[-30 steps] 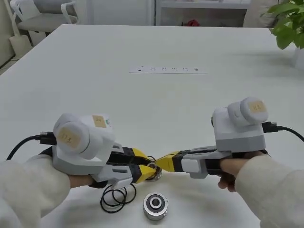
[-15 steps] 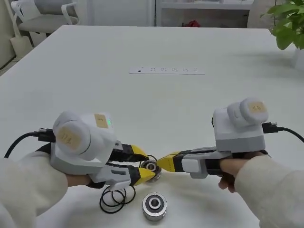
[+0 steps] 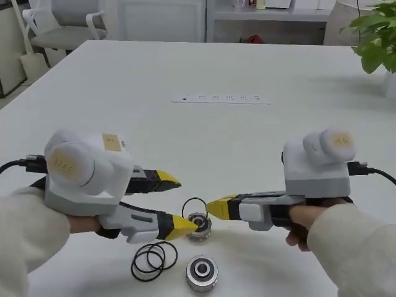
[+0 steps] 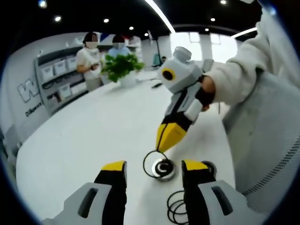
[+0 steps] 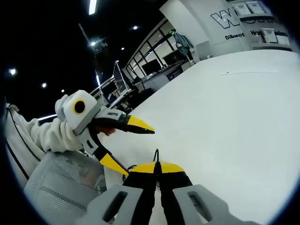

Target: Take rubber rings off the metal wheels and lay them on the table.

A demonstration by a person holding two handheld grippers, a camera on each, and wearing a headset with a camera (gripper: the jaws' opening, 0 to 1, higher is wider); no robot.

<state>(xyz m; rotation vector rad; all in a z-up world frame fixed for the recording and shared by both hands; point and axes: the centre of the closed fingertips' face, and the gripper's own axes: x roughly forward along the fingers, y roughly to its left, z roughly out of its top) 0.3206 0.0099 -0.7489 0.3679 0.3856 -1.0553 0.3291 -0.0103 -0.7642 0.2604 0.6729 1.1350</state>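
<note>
A small metal wheel (image 3: 200, 224) (image 4: 165, 169) lies on the white table between my two grippers. My right gripper (image 3: 209, 208) (image 5: 158, 165) is shut on a thin black rubber ring (image 3: 192, 206) (image 4: 151, 162), which loops up beside that wheel. My left gripper (image 3: 177, 205) (image 4: 154, 168) is open, one jaw on each side of the wheel and touching neither wheel nor ring. A second wheel (image 3: 202, 272) lies nearer me. Several loose rings (image 3: 153, 256) (image 4: 176, 209) lie in a pile to its left. The left gripper (image 5: 136, 151) shows with spread jaws in the right gripper view.
A white power strip (image 3: 221, 98) lies flat mid-table. A potted plant (image 3: 376, 37) stands at the far right edge, and a chair (image 3: 59, 21) beyond the far left corner. Two people (image 4: 103, 56) stand past the table in the left gripper view.
My left gripper, shut around the wheel a second ago, has opened wide and drawn back left. The ring now stands as a loop at the right gripper's tip.
</note>
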